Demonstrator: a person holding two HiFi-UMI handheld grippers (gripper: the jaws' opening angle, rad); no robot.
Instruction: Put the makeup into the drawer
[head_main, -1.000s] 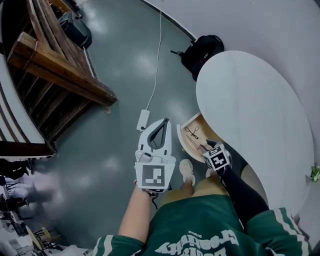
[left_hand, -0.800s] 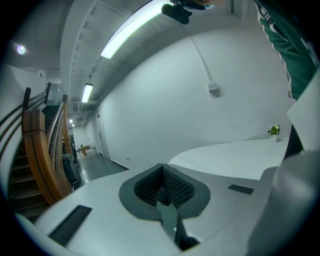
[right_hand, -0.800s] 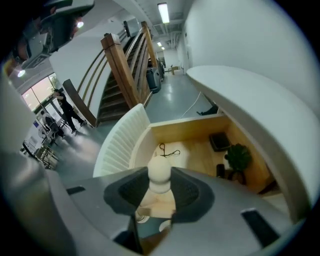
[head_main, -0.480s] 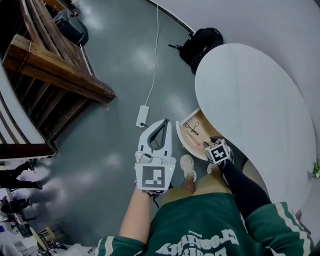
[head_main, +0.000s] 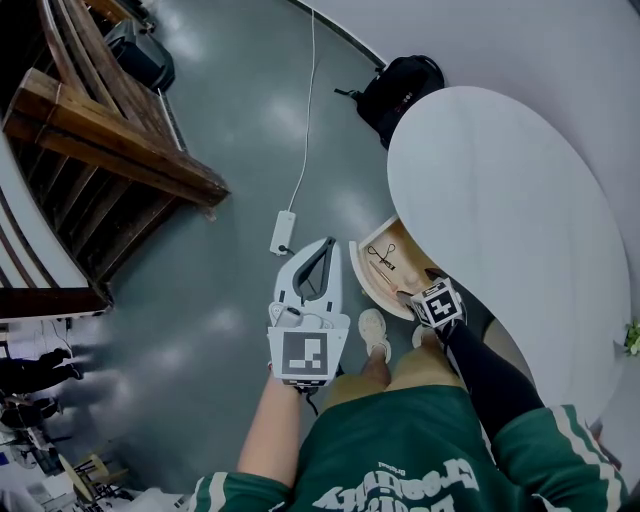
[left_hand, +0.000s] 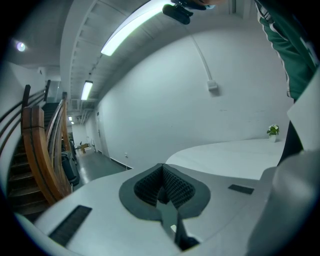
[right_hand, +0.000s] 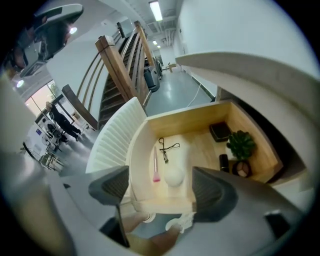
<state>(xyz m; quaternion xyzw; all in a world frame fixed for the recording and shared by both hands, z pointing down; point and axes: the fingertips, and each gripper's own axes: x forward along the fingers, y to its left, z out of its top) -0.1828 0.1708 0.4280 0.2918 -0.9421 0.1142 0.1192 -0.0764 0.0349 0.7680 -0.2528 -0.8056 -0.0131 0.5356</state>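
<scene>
1. Saw the right gripper tipped down over the open wooden drawer, jaws just spread apart, pinching nothing.
2. Found the pink makeup brush, eyelash curler and white sponge all lying in the drawer's front section, sponge just beside the brush.
3. Caught the left gripper held off to the side over the floor, jaws pressed together, empty.

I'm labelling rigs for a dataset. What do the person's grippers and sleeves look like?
Both the left gripper and right gripper are white-bodied with dark ribbed pads, each carrying a cube with black-and-white square markers. The right arm wears a long black sleeve; the top is green with white stripes.
</scene>
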